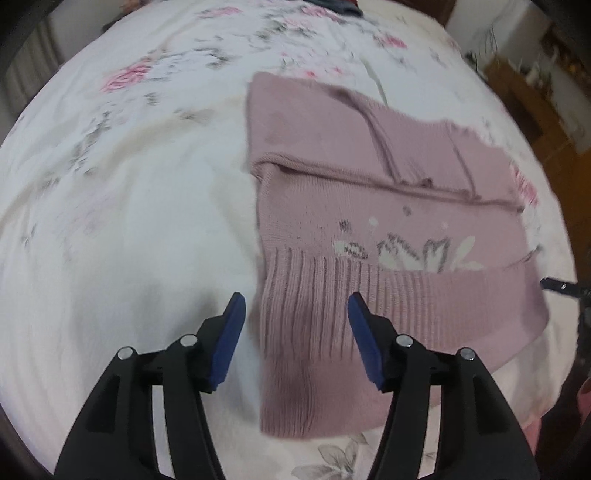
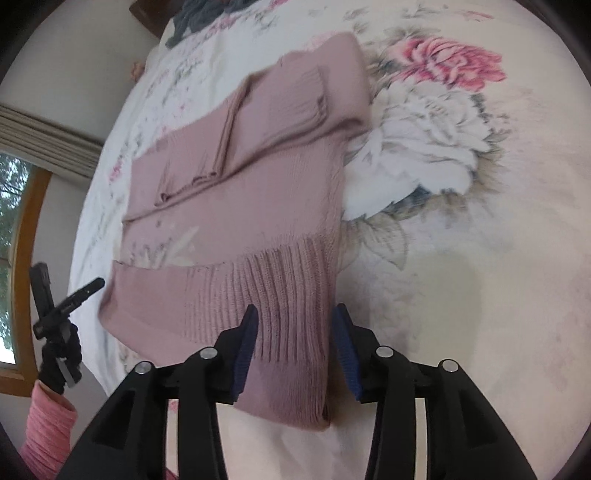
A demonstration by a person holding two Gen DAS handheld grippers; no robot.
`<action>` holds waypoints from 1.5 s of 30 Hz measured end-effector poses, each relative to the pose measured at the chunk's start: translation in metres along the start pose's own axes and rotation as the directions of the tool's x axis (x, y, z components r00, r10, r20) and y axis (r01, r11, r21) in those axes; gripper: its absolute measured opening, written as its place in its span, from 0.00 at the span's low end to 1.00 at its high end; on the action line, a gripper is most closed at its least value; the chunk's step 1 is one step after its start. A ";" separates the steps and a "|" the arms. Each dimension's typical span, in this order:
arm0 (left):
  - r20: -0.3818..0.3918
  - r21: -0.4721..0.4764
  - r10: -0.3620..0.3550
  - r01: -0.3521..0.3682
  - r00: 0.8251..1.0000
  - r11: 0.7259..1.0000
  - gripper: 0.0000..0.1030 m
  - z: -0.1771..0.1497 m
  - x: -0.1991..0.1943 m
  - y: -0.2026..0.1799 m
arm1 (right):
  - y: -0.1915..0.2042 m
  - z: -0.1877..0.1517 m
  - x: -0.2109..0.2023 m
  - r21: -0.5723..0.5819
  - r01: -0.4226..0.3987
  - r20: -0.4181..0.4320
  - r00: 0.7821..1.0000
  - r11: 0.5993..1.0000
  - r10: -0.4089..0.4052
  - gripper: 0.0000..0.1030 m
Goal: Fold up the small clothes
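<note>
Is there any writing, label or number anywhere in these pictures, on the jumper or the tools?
None can be read.
The pink sweater carries only a knitted picture, no letters.
The floral bedsheet has flowers only.
The left gripper and right gripper show no markings.

Dark clothes (image 2: 207, 14) cropped at top edge

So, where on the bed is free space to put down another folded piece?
Two bare patches of floral bedsheet border the pink knitted sweater: one beyond its edge by the left gripper, one beyond its opposite edge by the right gripper, around the large printed rose. The far end is crowded: dark clothing lies there.
</note>
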State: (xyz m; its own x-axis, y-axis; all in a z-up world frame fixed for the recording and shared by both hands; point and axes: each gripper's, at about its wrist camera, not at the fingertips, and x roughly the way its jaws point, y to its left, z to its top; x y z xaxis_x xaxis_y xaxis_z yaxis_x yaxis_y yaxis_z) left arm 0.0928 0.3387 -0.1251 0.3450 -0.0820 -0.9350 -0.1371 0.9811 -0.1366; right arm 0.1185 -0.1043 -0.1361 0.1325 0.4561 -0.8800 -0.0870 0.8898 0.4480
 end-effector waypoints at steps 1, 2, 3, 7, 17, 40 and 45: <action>-0.010 0.015 0.018 -0.018 1.000 1.000 0.56 0.001 0.008 -0.003 | 0.000 0.000 0.004 -0.003 0.007 -0.007 1.000 1.000 -0.007 0.42; -0.016 0.027 0.030 -0.029 0.999 0.999 0.56 0.003 0.013 -0.004 | 0.000 0.001 0.008 -0.007 0.013 -0.011 1.000 1.000 -0.013 0.42; -0.017 0.035 0.036 -0.035 0.999 0.999 0.55 0.004 0.017 -0.006 | 0.000 0.001 0.012 -0.015 0.023 -0.016 1.000 1.000 -0.023 0.42; -0.006 0.061 0.049 -0.048 0.999 0.997 0.27 0.008 0.027 -0.011 | 0.001 0.003 0.020 -0.050 0.046 -0.022 0.999 0.998 -0.047 0.42; 0.111 0.094 -0.030 0.019 0.993 0.995 0.10 -0.009 -0.005 -0.024 | 0.016 0.000 0.009 -0.146 0.049 0.031 0.999 0.988 -0.045 0.42; 0.129 0.111 -0.041 0.026 0.991 0.993 0.09 -0.020 -0.009 -0.037 | 0.043 -0.014 -0.014 -0.282 0.093 0.124 0.990 0.955 -0.060 0.11; 0.180 0.110 -0.059 0.040 0.982 0.993 0.09 -0.031 -0.034 -0.041 | 0.046 -0.032 -0.035 -0.268 0.076 0.163 0.986 0.960 -0.032 0.11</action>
State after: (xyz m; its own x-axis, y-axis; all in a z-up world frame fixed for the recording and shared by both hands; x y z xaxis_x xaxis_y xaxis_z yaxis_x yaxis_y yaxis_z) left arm 0.0577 0.2958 -0.0982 0.5144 -0.1071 -0.8508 -0.0199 0.9904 -0.1367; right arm 0.0783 -0.0801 -0.0894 0.2944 0.4240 -0.8565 -0.3385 0.8844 0.3215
